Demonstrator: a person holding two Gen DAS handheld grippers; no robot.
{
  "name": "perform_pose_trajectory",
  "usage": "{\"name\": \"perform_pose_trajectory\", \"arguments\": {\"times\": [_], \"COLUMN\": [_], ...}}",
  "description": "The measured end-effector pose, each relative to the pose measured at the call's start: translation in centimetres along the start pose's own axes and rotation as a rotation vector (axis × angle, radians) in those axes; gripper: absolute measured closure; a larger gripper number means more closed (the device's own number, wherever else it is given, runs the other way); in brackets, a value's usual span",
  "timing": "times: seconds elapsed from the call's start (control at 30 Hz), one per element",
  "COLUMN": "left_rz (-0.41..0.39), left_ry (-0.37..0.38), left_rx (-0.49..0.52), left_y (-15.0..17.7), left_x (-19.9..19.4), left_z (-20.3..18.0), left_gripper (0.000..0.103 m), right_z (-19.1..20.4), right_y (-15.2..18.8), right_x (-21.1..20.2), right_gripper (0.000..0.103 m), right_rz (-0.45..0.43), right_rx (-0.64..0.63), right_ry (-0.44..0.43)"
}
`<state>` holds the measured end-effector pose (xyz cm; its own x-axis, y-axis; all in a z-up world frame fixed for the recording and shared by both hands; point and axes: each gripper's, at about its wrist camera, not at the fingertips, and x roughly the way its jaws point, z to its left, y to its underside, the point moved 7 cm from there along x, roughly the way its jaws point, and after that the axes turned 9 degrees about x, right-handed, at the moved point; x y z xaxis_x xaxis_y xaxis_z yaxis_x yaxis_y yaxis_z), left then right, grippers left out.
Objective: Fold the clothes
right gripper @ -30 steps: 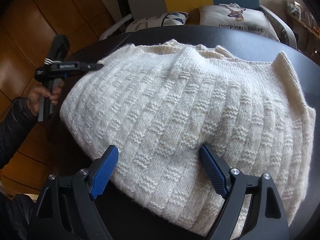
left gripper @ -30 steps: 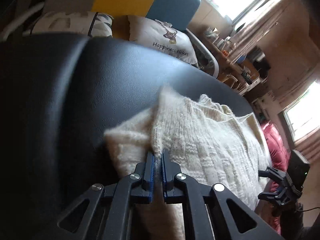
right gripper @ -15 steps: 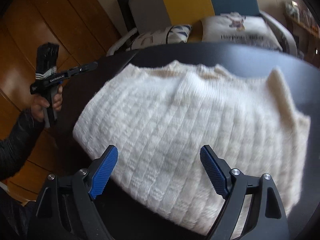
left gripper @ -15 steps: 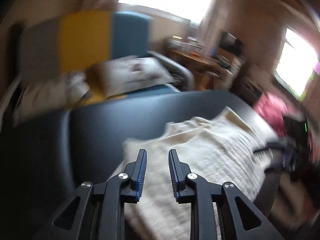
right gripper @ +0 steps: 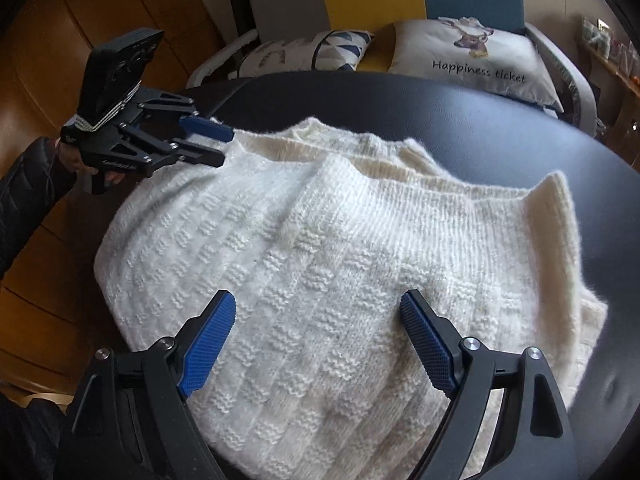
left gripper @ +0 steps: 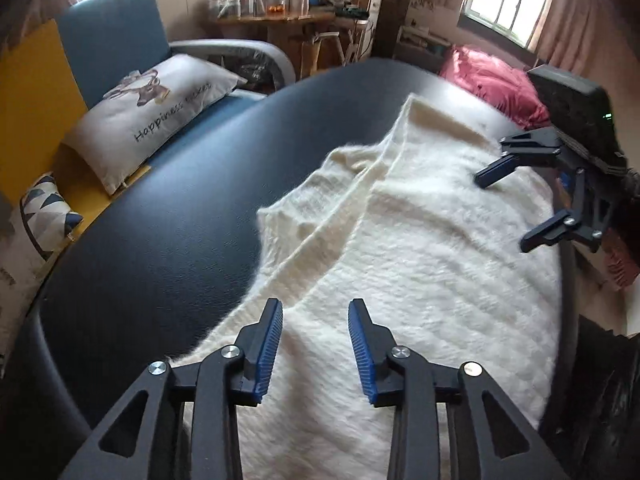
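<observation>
A cream knitted sweater [left gripper: 420, 248] [right gripper: 340, 240] lies folded on a round black table [left gripper: 160, 240] [right gripper: 480, 128]. My left gripper [left gripper: 315, 308] hovers over the sweater's near left edge. Its jaws are opening and nothing is pinched between them. In the right wrist view the left gripper [right gripper: 222, 146] shows at the sweater's far left corner, held by a hand in a dark sleeve. My right gripper [right gripper: 317, 300] stands wide open above the sweater's near edge with knit below the gap. The left wrist view shows the right gripper [left gripper: 505, 213] at the sweater's right side.
A sofa behind the table holds a "Happiness ticket" cushion [left gripper: 160, 108] [right gripper: 472, 56] and a triangle-patterned cushion [left gripper: 48, 216]. A red garment [left gripper: 492, 80] lies beyond the table's far right edge. A cluttered wooden desk [left gripper: 280, 20] stands at the back. Wooden floor [right gripper: 40, 40] lies left.
My left gripper let go of the sweater's edge, opened, rolled upright and swung along the sweater. The right gripper drew back slightly and stayed open.
</observation>
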<state>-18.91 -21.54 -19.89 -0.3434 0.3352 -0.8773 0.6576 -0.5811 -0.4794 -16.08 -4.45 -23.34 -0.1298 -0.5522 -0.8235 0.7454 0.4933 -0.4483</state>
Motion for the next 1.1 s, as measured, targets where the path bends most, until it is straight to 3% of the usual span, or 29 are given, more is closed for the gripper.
{"name": "perform_pose_trajectory", "arguments": {"times": [0.13,0.23,0.27,0.3,0.33,0.47,0.5,0.57,0.7,0.8,0.87,1.03,1.1], "left_rz": [0.047,0.051,0.048,0.041,0.028,-0.077,-0.111,-0.165,-0.23,-0.265,-0.254,-0.117,-0.126], "left_ry": [0.024,-0.001,-0.018,-0.04,-0.056,-0.09,-0.094,-0.113,-0.158,-0.193,-0.199,-0.23,-0.233], "left_rx": [0.009,0.011,0.013,0.02,0.021,-0.027,-0.05,-0.087,-0.132,-0.145,-0.162,-0.179,-0.213], "left_y": [0.4,0.6,0.6,0.6,0.5,0.5,0.6,0.7,0.3,-0.4,-0.5,1.1,1.3], "left_x": [1.6,1.8,1.7,1.5,1.2,-0.6,-1.1,-2.2,-3.4,-4.0,-3.3,0.4,0.5], "left_z": [-0.1,-0.4,-0.6,-0.7,-0.9,-1.4,-1.5,-1.5,-0.7,-0.2,0.3,1.0,1.3], "left_gripper": [0.066,0.068,0.073,0.091,0.098,0.099,0.099,0.099,0.099,0.099,0.099,0.099,0.099], "right_z": [-0.2,-0.4,-0.5,-0.6,-0.7,-0.8,-0.8,-0.4,0.2,0.2,-0.2,-1.7,-1.8], "right_y": [0.4,0.5,0.5,0.4,0.4,0.4,0.4,0.4,0.3,-0.1,-0.4,-1.2,-1.7], "right_x": [0.6,0.6,0.7,0.6,0.6,0.5,0.4,0.1,-0.3,-0.9,-1.0,-1.2,-2.1], "right_gripper": [0.016,0.016,0.016,0.016,0.016,0.016,0.019,0.035,0.044,0.06,0.067,0.067,0.061], "right_rz": [0.006,0.003,0.001,0.0,-0.008,-0.024,-0.029,-0.041,-0.05,-0.058,-0.052,-0.04,-0.06], "right_rx": [-0.004,0.006,0.017,0.028,0.047,0.088,0.091,0.056,-0.013,-0.033,-0.042,0.076,0.118], "right_ry": [0.0,0.001,0.002,0.004,0.008,0.014,0.026,0.096,0.176,0.202,0.224,0.153,0.107]}}
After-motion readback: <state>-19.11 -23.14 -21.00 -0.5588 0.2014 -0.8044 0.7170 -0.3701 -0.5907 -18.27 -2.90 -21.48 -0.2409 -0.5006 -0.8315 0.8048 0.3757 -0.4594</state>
